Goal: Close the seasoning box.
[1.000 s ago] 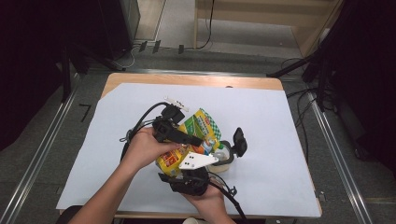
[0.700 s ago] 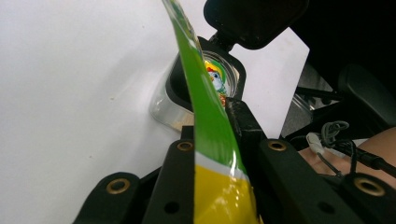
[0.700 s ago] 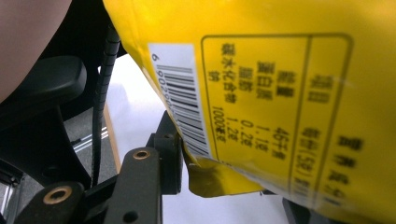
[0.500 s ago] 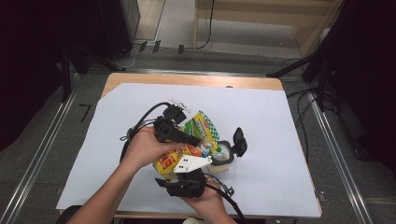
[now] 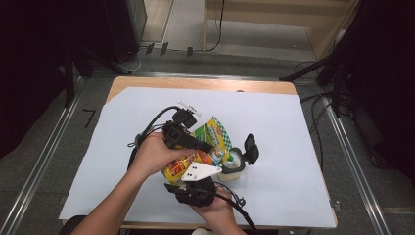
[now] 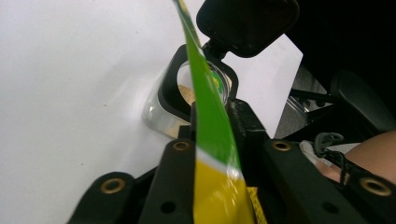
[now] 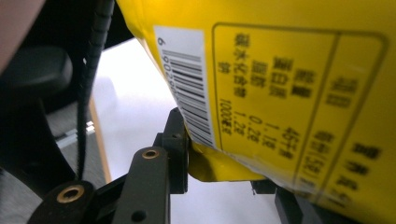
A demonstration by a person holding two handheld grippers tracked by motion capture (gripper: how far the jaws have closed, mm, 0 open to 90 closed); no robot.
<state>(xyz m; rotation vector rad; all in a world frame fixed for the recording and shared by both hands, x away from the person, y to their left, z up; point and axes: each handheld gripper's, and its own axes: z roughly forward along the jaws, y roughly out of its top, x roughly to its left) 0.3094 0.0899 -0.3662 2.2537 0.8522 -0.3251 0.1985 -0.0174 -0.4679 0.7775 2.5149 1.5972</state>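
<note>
A pale sheet [image 5: 274,147] covered the counter [image 5: 205,84]. Near its centre, a yellow-and-green snack bag [image 5: 205,147] was tilted over a clear jar [image 5: 234,164] whose black flip lid [image 5: 251,148] stood open at the jar's 2 o'clock. The left hand-held gripper [image 5: 195,143], at the bag's 10 o'clock, pinched the bag's green edge [image 6: 210,107]; its jaws had just been opening slightly. The right hand-held gripper [image 5: 198,188], at the bag's 6 o'clock, pinched the yellow bottom [image 7: 224,168], its jaws just closing.
</note>
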